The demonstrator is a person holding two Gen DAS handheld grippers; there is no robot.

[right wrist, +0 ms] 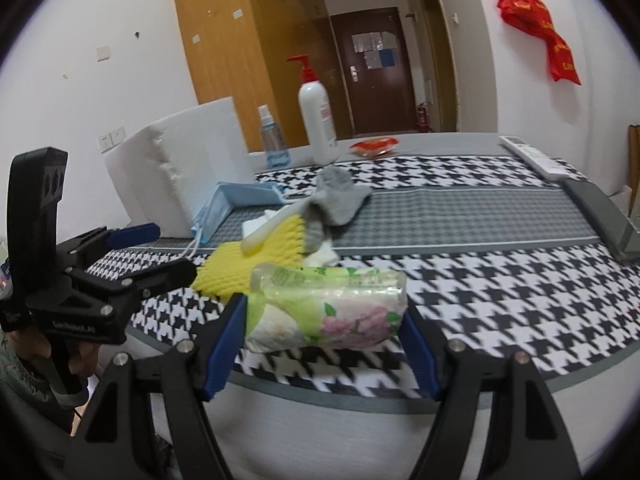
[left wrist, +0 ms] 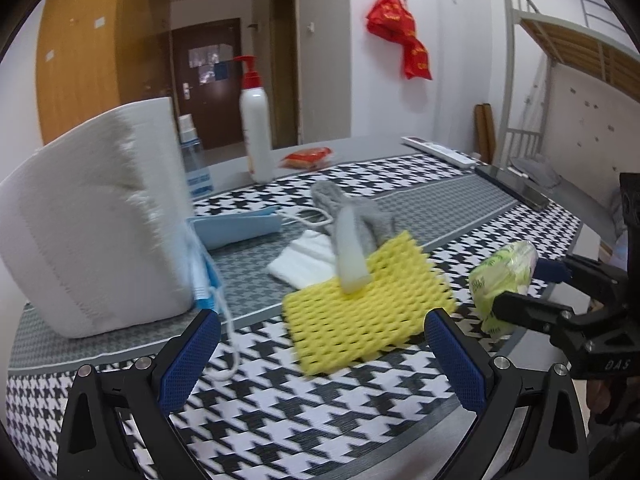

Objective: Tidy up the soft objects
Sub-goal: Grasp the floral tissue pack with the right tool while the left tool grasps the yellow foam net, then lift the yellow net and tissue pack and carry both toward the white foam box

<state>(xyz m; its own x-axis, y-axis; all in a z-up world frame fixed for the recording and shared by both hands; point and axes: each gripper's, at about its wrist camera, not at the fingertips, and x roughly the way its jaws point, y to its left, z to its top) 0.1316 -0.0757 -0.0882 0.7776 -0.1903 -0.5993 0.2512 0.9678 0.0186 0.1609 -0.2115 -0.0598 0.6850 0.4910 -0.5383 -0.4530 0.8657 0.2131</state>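
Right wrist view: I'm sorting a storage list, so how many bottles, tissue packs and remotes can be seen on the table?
Bottles: 2, a white pump bottle and a small spray bottle.
Tissue packs: 2, a green pack between the right tool's fingers and a red pack at the far edge.
Remotes: 1, a white remote.
Total: 5

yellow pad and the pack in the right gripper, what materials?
Yellow pad: looks like foam netting, matte; open diamond mesh shows. Tissue pack, held in the right gripper: glossy clear plastic film, printed with flowers, over white paper, judging by glare and wrinkles.
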